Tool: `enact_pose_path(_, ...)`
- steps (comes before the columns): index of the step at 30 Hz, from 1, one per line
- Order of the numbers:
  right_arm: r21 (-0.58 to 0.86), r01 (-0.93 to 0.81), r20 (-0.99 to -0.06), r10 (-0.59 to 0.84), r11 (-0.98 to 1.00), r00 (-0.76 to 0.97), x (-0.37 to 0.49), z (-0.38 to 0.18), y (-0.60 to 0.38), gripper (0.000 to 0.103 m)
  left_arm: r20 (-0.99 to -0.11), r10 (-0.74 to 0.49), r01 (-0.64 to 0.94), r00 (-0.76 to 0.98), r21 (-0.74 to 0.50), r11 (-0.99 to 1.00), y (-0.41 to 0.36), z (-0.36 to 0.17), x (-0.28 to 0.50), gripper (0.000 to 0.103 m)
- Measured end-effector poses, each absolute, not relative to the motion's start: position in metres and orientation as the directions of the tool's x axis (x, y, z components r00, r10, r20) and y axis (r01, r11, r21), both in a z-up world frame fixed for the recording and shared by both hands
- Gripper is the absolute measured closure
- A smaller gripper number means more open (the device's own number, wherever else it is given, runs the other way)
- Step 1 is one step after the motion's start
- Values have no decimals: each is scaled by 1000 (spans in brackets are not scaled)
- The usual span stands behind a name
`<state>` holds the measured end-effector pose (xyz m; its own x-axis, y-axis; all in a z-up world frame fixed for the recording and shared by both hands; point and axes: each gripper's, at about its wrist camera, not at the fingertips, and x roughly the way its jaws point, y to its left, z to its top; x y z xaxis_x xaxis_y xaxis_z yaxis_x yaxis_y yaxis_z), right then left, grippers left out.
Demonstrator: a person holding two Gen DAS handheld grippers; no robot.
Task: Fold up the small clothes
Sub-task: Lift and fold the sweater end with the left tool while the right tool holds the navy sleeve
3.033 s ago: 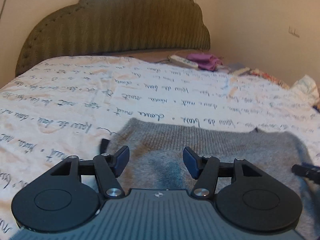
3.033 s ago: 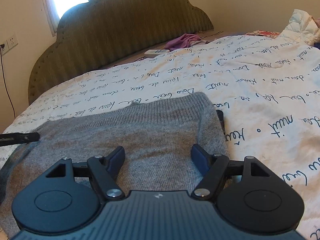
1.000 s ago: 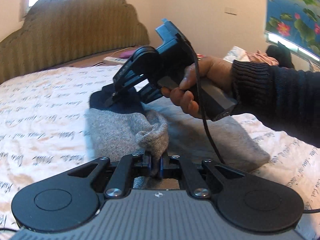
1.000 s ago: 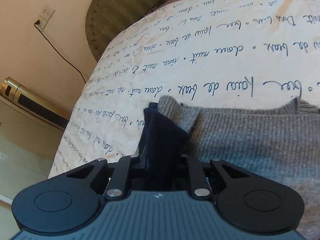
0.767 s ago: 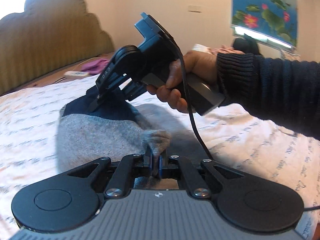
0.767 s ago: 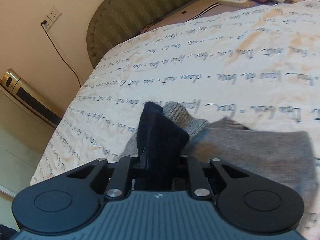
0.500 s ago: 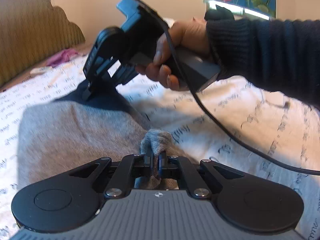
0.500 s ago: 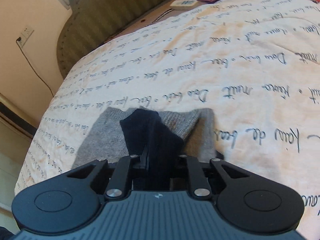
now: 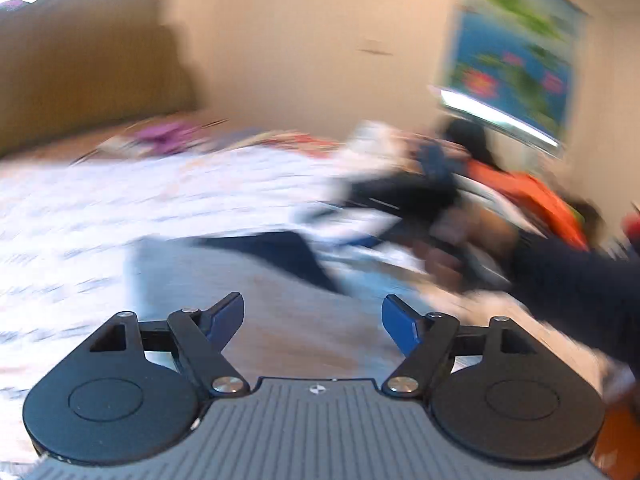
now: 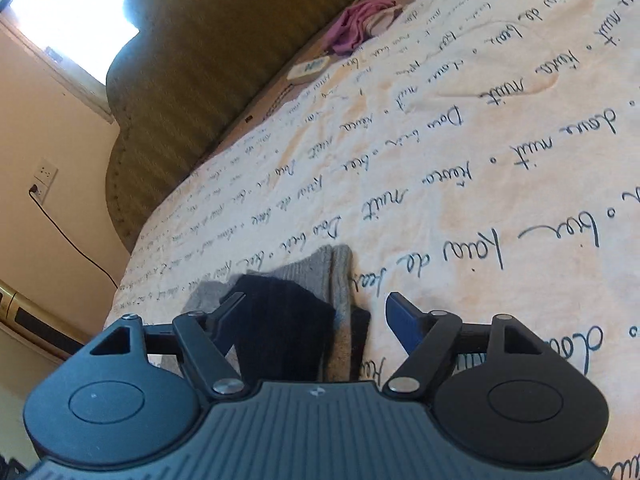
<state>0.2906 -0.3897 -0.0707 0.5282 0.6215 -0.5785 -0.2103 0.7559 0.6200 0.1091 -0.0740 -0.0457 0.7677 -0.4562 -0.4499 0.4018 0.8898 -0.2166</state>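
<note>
The left wrist view is heavily blurred. Only here do the person's hand (image 9: 452,248) and dark sleeve (image 9: 576,284) show, at 3 o'clock, holding the right gripper (image 9: 404,200), whose fingers cannot be made out in the blur. A flower picture (image 9: 516,52) hangs on the wall at 1 o'clock, and something orange (image 9: 536,200) lies below it. The left gripper (image 9: 312,318) has its fingers spreading apart, nothing between them, over the grey sweater (image 9: 256,292) on the bed.

The right wrist view is sharp and tilted. Only it shows the wall socket (image 10: 45,178) with its black cord at 9 o'clock, the green headboard (image 10: 208,60), a white remote (image 10: 309,69) and a purple cloth (image 10: 356,26) at 12 o'clock. The right gripper's fingers are opening; the sweater's folded edge, grey knit with a dark navy part, lies loosely between them, toward the left finger, without being pinched.

The bedspread (image 10: 500,152) carries rows of cursive script; "nuit" and "de" can be read, the rest is unclear.
</note>
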Motion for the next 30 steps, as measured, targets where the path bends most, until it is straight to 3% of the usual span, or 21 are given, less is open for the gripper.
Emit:
enact_pose_path(2, 627, -199, -590, 627, 753, 510, 294, -78, -385, 27, -487, -406, 247, 773, -359, 900, -40, -52, 147, 29)
enact_pose_path(5, 665, -204, -573, 666, 718, 477, 297, -86, -375, 27, -546, -472, 53, 692, -613, 788, -3, -82, 208, 32)
enact_pose_path(10, 664, -227, -587, 685, 712, 432, 296, -95, -354, 27, -520, -586, -47, 622, -771, 635, 1, -117, 253, 38)
enact_pose_path(11, 653, -244, -586, 682, 717, 437, 293, -95, -351, 27, -523, -590, -41, 615, -768, 639, -5, -118, 257, 39)
enact_pose_path(12, 646, -251, -586, 679, 721, 442, 291, -95, -350, 31, -533, -581, -32, 615, -753, 657, -10, -118, 258, 53)
enact_pose_path(13, 644, -250, -589, 677, 723, 441, 291, -96, -349, 61, -552, -569, -22, 609, -729, 684, -16, -120, 264, 56)
enact_pose_path(14, 654, -241, -591, 683, 718, 430, 291, -97, -350, 78, -573, -549, -25, 609, -705, 709, -18, -118, 267, 59)
enact_pose_path(18, 649, -257, -571, 682, 716, 457, 280, -84, -344, 80, -586, -527, 7, 615, -664, 747, -15, -103, 258, 66)
enact_pose_path(23, 696, -320, -498, 754, 642, 428, 277, -64, -308, 81, -589, -510, 77, 627, -604, 793, 12, -61, 241, 68)
enact_pose_path(27, 739, -339, -452, 801, 583, 393, 289, -64, -267, 81, -615, -420, 4, 667, -561, 828, 58, -45, 251, 67)
enact_pose_path(30, 737, -305, -477, 784, 603, 397, 303, -77, -246, 79, -671, -394, -58, 628, -545, 836, 80, -61, 267, 61)
